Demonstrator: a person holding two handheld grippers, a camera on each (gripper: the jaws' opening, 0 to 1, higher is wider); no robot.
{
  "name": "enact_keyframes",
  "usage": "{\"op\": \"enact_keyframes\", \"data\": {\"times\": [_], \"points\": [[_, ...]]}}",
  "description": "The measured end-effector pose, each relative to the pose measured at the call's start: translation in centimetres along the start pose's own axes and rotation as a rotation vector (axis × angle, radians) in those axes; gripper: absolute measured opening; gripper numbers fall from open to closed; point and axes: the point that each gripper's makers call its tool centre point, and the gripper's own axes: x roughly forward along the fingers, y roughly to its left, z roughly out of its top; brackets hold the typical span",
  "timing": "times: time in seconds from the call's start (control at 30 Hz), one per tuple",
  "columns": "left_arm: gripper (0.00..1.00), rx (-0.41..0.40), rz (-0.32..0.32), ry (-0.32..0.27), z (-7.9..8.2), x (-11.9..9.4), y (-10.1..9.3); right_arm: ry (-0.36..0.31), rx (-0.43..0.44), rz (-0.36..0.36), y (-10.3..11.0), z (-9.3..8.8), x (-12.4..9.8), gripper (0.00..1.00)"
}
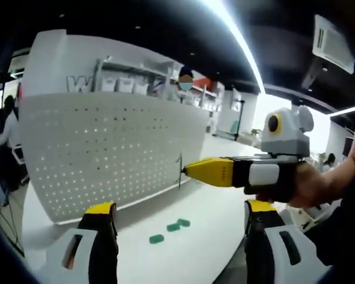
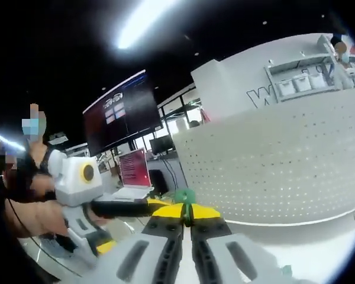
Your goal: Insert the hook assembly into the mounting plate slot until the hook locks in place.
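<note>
Left gripper view, nearest: the left gripper shows its two yellow-tipped jaws rising from the bottom edge, set wide apart with bare tabletop between them. It grips nothing.

Beyond the jaws, on the white table, lie three small green pieces, flat, in a loose row, close together but apart from each other.

Mid-distance, the right gripper enters from the right, held by a hand. Its yellow jaws are closed to a point. A thin dark hook stands upright at the tip, pinched there, just in front of the white perforated mounting plate. Whether the hook touches the plate, I cannot tell.

The plate stands upright on the table, rows of small holes across its face. Behind it, white shelving with bins and a person standing.

Right gripper view, nearest: the right gripper with jaws pressed together; a small green bit sits just past the tips, too blurred to identify. The hook itself is not discernible here. The left gripper reaches in from the left. The plate fills the right side. Farther off, a dark wall screen and a laptop with a red display.
</note>
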Motion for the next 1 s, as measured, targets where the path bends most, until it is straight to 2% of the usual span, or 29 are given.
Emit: {"op": "enact_keyframes", "data": {"times": [0.27, 0.7, 1.0], "points": [[0.92, -0.032, 0.002, -0.021, 0.2, -0.4, 0.2, -0.015, -0.015, -0.036, -0.7, 0.2, -0.2, 0.00], [0.94, -0.038, 0.001, -0.034, 0.3, -0.7, 0.0, -0.085, -0.080, -0.160, -3.9, 1.9, -0.4, 0.00], [0.91, -0.055, 0.021, -0.046, 0.4, -1.7, 0.6, -0.111, -0.092, -0.212, -5.7, 2.6, 0.2, 0.00]]}}
